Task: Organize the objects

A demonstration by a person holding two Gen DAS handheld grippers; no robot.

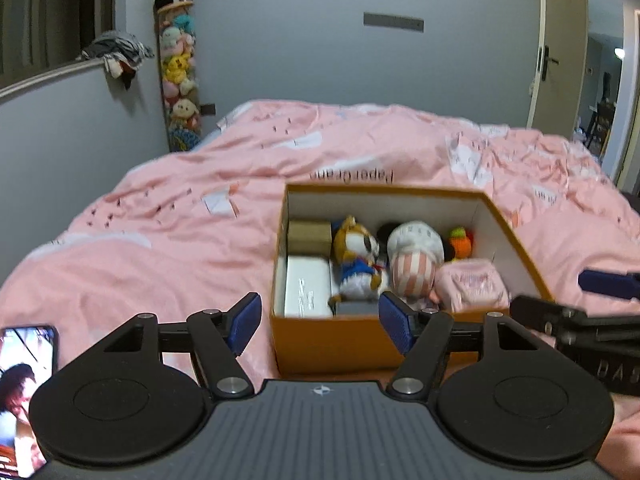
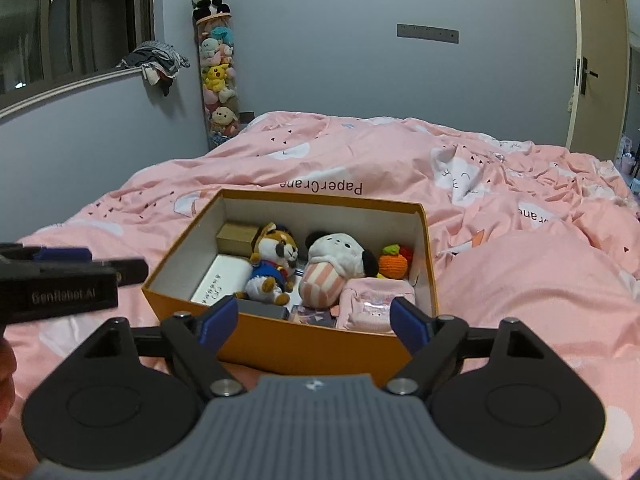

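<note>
risk: box [image 2: 280, 344] rests on soft bed [image 2: 520, 280]; nudging its near wall could tip or slide it
left gripper [image 1: 320, 322] fingers: spread wide, empty
right gripper [image 2: 316, 320] fingers: spread wide, empty
box place: just beyond both finger pairs
contents: fox plush [image 2: 274, 266], white plush [image 2: 336, 264], orange knit toy [image 2: 393, 262], pink pouch [image 2: 374, 300], white case [image 2: 220, 282], tan block [image 2: 238, 236]

Panda plush [image 2: 207, 0] atop toy-filled tube [image 2: 218, 80]
</note>
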